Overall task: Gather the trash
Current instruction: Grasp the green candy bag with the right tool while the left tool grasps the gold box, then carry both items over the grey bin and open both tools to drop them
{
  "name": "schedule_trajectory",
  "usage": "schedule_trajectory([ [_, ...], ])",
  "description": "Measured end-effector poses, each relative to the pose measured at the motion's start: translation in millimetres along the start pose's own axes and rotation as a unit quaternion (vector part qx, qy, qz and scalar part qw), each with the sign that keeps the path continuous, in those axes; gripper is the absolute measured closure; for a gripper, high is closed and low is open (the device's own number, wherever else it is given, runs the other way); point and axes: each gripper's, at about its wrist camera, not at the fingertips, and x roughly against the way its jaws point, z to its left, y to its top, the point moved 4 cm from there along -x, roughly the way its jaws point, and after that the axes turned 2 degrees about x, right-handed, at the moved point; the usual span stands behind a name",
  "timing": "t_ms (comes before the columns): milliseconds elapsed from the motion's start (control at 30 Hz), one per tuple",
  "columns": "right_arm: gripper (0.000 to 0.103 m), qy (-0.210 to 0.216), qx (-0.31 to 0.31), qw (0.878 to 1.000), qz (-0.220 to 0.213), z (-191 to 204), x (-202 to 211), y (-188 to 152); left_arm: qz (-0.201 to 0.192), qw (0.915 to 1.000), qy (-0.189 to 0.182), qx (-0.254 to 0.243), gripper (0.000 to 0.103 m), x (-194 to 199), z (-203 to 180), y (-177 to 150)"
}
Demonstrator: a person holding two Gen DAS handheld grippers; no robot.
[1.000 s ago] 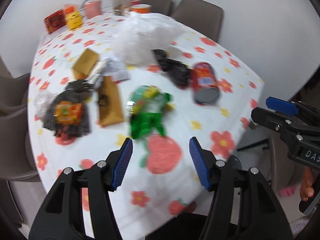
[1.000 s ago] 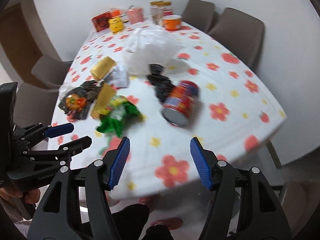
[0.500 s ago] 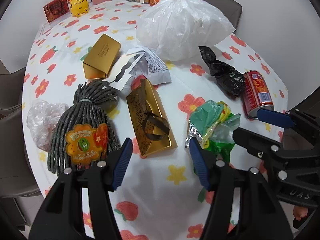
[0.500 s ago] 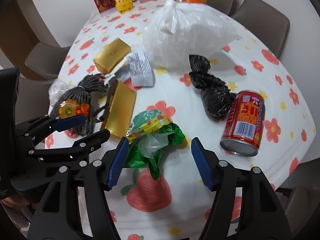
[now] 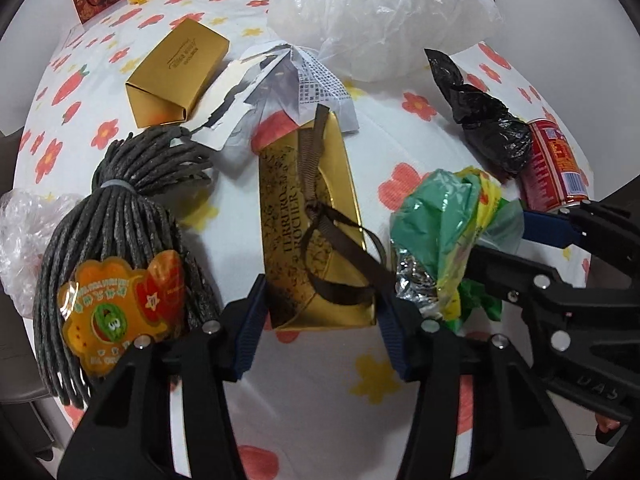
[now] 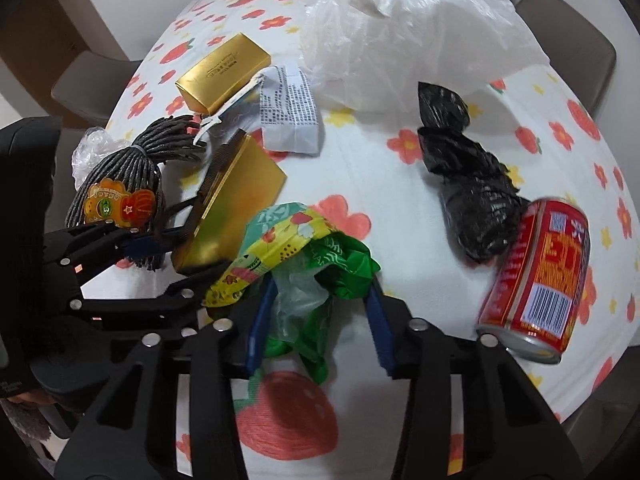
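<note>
A gold chocolate box (image 5: 312, 224) with a brown ribbon lies on the flowered tablecloth (image 5: 320, 400). My left gripper (image 5: 320, 328) is open, its pads on either side of the box's near end. A crumpled green and yellow wrapper (image 6: 308, 256) lies beside the box. My right gripper (image 6: 320, 316) is open around the wrapper's near end. The wrapper (image 5: 444, 232) and the right gripper (image 5: 532, 244) also show in the left wrist view. The left gripper (image 6: 160, 256) and the box (image 6: 236, 204) show in the right wrist view.
A red can (image 6: 540, 280) lies on its side right of a knotted black bag (image 6: 468, 184). A big white plastic bag (image 6: 400, 28), a second gold box (image 6: 224, 72), a printed paper packet (image 6: 288, 112), a grey net with an orange label (image 5: 112, 248) and chairs (image 6: 568, 40) surround them.
Both grippers have moved forward and down to the table. The left one now straddles the gold box's end and the right one straddles the green wrapper.
</note>
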Motion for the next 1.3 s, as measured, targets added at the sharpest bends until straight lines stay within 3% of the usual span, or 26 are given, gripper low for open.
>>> schedule_trajectory([
  [67, 0.073, 0.003, 0.006, 1.000, -0.002, 1, 1, 2, 0.001, 0.9999, -0.005, 0.010, 0.052, 0, 1, 1],
  [200, 0.076, 0.004, 0.015, 1.000, -0.007, 1, 7, 4, -0.013, 0.9999, -0.003, 0.011, 0.053, 8, -1, -3],
  [600, 0.077, -0.002, 0.019, 0.999, -0.042, -2, 48, 1, -0.052, 0.9986, -0.001, 0.011, 0.053, 57, -6, -6],
  [867, 0.077, -0.025, -0.012, 0.997, -0.067, -9, 73, -23, -0.066, 0.9971, -0.020, -0.031, 0.053, 84, -26, -8],
  [1067, 0.077, -0.053, -0.076, 0.993, -0.078, -38, 94, -67, -0.057, 0.9929, -0.048, -0.093, 0.053, 86, -71, -14],
  [1300, 0.077, -0.089, -0.162, 0.978, -0.092, -93, 132, -142, -0.041, 0.9782, -0.085, -0.185, 0.053, 81, -165, -32],
])
